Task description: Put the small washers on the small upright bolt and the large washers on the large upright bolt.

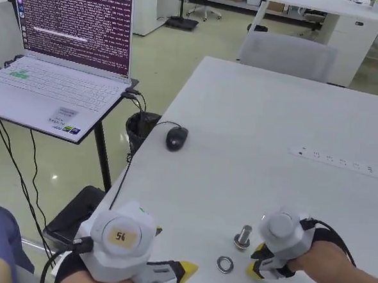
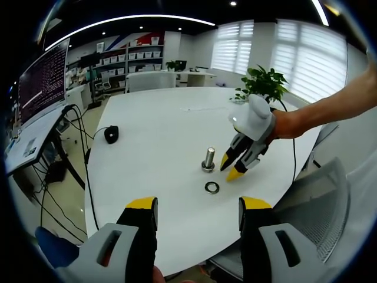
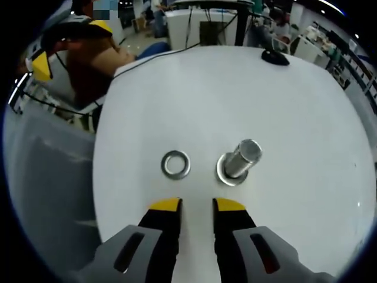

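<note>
Yellow-tipped jaws on my right gripper (image 3: pixel 197 204) stand a little apart and hold nothing. They point down at the table just on the near side of the bolt (image 3: pixel 238 160). My left gripper (image 2: pixel 198 205) has its jaws wide apart and empty, over the near left edge.

One washer (image 3: pixel 176 164) lies flat on the white table (image 1: pixel 254 120), just left of the bolt and not touching it. A metal ring sits around the bolt's foot, and I cannot tell whether it is a washer already on or the bolt's own base. I judge the loose washer has yet to go on, so the job is unfinished.

Farther off are a mouse (image 1: pixel 176 138), a power strip (image 1: pixel 338 162), a chair (image 1: pixel 287 54) at the far edge and a laptop (image 1: pixel 51 85) on a stand to the left. Nothing blocks the way to the washer.
</note>
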